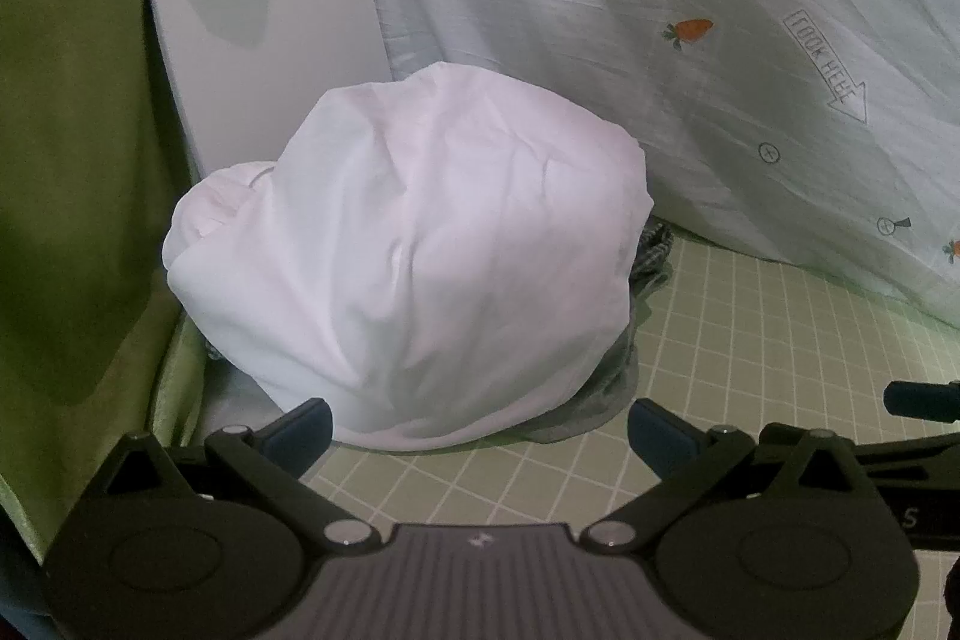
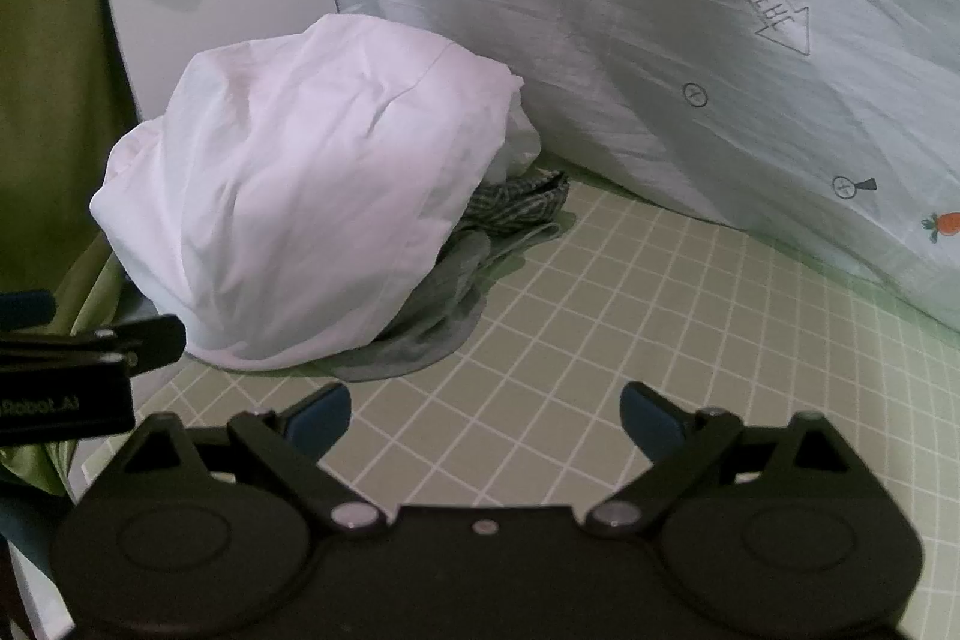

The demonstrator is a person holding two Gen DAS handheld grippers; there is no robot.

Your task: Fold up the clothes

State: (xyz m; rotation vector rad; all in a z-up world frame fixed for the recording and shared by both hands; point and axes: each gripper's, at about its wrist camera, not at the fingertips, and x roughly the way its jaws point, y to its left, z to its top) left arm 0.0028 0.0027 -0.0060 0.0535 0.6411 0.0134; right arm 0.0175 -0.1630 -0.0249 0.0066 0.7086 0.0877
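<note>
A white garment (image 1: 408,268) lies heaped over a pile of clothes on the green grid mat (image 1: 750,340). It also shows in the right wrist view (image 2: 300,184). A grey garment (image 2: 432,322) and a checked garment (image 2: 516,202) stick out from under it on the right. My left gripper (image 1: 480,430) is open and empty just in front of the pile. My right gripper (image 2: 486,415) is open and empty over the mat, a little to the right of the pile. The left gripper's side shows at the left edge of the right wrist view (image 2: 78,364).
A pale sheet with carrot prints and a "LOOK HERE" arrow (image 2: 660,40) hangs behind the mat. A white panel (image 1: 258,10) stands behind the pile. Green fabric (image 1: 72,160) hangs on the left. The right gripper's finger (image 1: 924,400) shows at the right edge of the left wrist view.
</note>
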